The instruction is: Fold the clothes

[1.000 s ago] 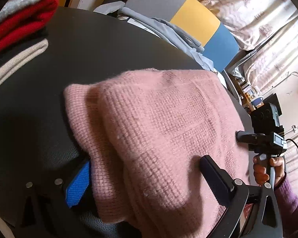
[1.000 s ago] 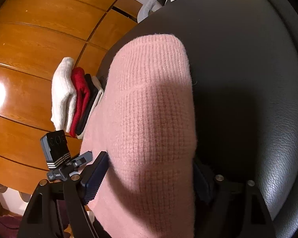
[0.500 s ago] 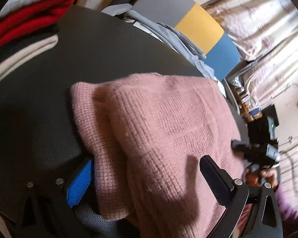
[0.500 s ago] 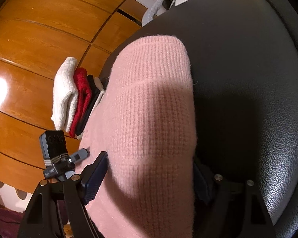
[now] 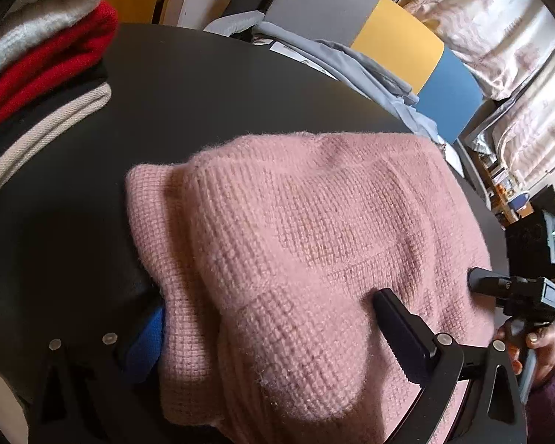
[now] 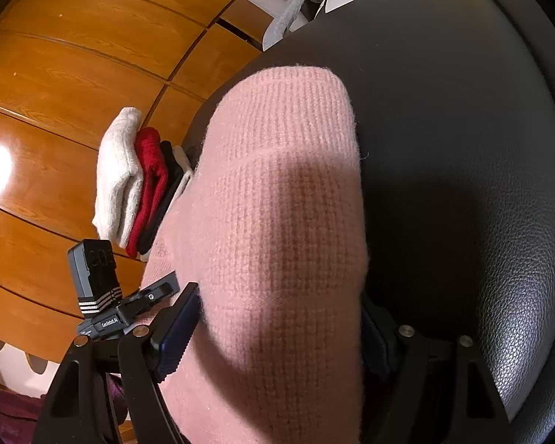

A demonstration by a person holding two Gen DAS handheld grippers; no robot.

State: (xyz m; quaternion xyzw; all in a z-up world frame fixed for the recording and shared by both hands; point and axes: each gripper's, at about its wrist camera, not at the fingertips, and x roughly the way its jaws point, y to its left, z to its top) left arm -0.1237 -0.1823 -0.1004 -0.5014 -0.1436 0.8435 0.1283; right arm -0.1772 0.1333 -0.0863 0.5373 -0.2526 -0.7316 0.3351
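Observation:
A folded pink knitted sweater lies as a thick bundle on the black leather surface. My left gripper clamps one end of it, with the blue pad half buried under the knit and the black finger pressed into its top. In the right wrist view my right gripper clamps the other end of the sweater, which bulges over both pads. Each wrist view shows the other gripper at the far end of the bundle. A stack of folded clothes, white, red, black and beige, sits at the surface's edge.
A grey-blue garment lies at the far rim of the black surface, before a grey, yellow and blue panel. Curtains hang at the right. Wooden panelling rises behind the stack. A hand holds the right gripper's handle.
The left wrist view has drawn closer to the stack of folded clothes, which now looms larger at the upper left. Both grippers keep their hold on the pink sweater.

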